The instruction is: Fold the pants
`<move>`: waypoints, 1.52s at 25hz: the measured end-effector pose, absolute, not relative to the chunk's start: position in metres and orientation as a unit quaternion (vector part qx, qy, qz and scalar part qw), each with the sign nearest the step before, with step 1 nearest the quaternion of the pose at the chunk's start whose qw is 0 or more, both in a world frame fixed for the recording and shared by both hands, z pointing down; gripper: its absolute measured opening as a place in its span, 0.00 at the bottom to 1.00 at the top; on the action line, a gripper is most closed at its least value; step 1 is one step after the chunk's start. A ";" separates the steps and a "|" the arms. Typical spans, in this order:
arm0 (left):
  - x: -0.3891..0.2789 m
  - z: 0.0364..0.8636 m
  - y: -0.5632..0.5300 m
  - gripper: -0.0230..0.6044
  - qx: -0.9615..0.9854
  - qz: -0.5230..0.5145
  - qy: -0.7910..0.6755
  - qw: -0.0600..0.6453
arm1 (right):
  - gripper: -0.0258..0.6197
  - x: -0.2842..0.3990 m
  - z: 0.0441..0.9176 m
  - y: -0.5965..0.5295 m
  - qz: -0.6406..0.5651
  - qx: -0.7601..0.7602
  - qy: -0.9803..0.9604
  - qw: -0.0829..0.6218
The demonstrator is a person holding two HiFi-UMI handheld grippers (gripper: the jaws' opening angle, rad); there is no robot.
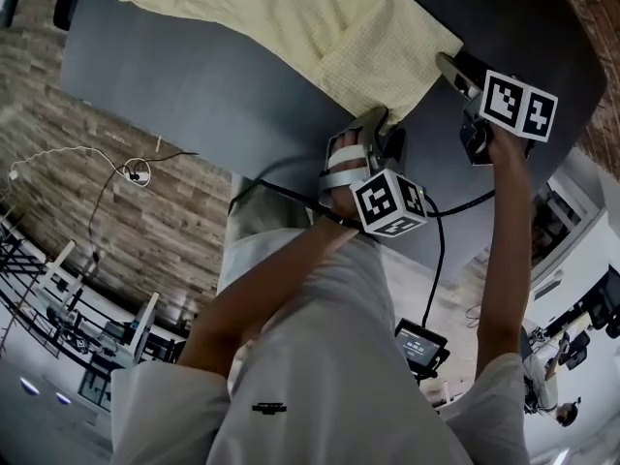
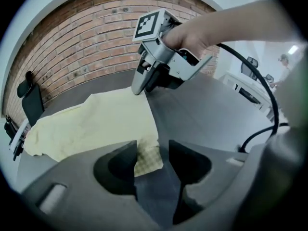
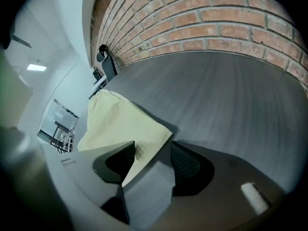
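The pants (image 1: 291,17) lie flat on the table (image 1: 194,105), stretching away from both tools. The left gripper (image 2: 153,165) is released, jaws apart, with one hem corner lying between them. The right gripper (image 3: 153,160), also released, straddles the other corner. Both point steeply down at the near hem, probably so each can pinch a corner and carry it over the far end.
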State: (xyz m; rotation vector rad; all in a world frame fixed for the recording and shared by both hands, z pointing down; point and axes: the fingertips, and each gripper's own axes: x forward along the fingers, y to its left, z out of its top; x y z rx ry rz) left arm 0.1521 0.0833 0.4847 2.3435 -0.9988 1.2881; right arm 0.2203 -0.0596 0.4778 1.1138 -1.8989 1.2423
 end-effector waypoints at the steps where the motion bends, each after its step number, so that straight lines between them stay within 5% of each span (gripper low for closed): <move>1: 0.152 0.486 0.083 0.38 0.812 0.450 -0.348 0.135 | 0.41 0.218 0.478 -0.060 0.470 0.416 -0.718 0.300; 4: 0.152 0.487 0.084 0.38 0.809 0.453 -0.353 0.125 | 0.39 0.211 0.480 -0.060 0.461 0.411 -0.722 0.311; 7: 0.148 0.487 0.081 0.36 0.804 0.445 -0.372 0.132 | 0.21 0.207 0.481 -0.057 0.441 0.402 -0.729 0.335; 8: 0.145 0.486 0.079 0.23 0.803 0.435 -0.384 0.138 | 0.16 0.206 0.481 -0.057 0.435 0.399 -0.732 0.340; 9: 0.142 0.486 0.077 0.20 0.803 0.422 -0.393 0.149 | 0.14 0.206 0.480 -0.055 0.431 0.397 -0.734 0.343; 15: 0.137 0.480 0.085 0.11 0.805 0.405 -0.383 0.202 | 0.13 0.210 0.470 -0.044 0.436 0.387 -0.739 0.338; 38: 0.188 0.425 0.131 0.11 0.852 0.323 -0.285 0.297 | 0.12 0.262 0.422 0.001 0.407 0.452 -0.699 0.376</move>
